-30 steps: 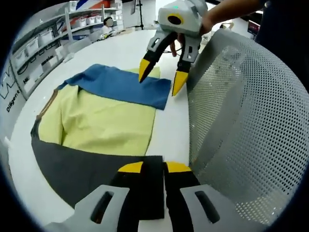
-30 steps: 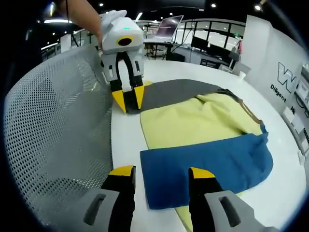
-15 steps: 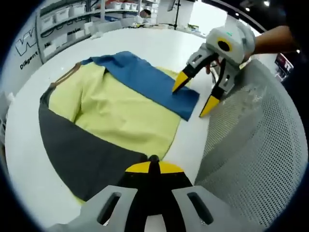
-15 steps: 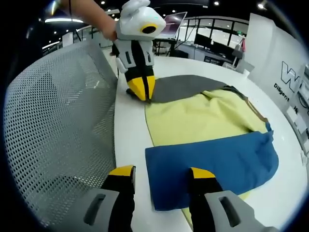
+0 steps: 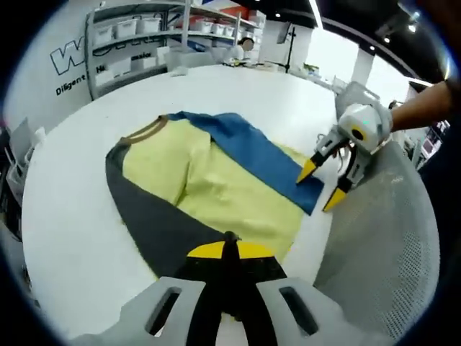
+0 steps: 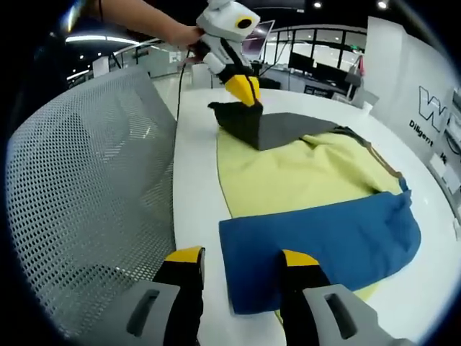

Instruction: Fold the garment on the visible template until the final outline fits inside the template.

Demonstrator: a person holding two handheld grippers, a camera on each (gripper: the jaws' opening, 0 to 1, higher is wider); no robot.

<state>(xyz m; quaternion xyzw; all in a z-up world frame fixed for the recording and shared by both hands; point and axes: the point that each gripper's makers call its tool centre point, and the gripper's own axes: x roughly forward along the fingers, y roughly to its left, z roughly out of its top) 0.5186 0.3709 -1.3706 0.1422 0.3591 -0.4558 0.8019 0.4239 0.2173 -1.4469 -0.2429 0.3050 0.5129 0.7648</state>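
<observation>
Pinched together on the dark grey sleeve (image 6: 248,122), the yellow-tipped jaws of the left gripper (image 5: 225,250) hold a corner of cloth raised off the white table (image 5: 79,209); a second ago that sleeve lay flat and the jaws rested low on its edge. Seen from the right gripper view, the left gripper (image 6: 245,88) has risen, with the grey cloth hanging in a peak beneath its tips.

Jaws of the right gripper (image 6: 238,259) stand apart, one tip on bare table, the other over the near edge of the blue sleeve (image 6: 324,238), gripping nothing. From the left gripper view the right gripper (image 5: 324,184) sits at that blue end, tips spread, much as before.

A yellow shirt (image 5: 209,184) lies on the table, blue sleeve folded across its body as a long band. Its long axis runs from the brown collar (image 5: 140,133) on the far side toward the hem just beside a grey mesh chair back (image 6: 86,194).
</observation>
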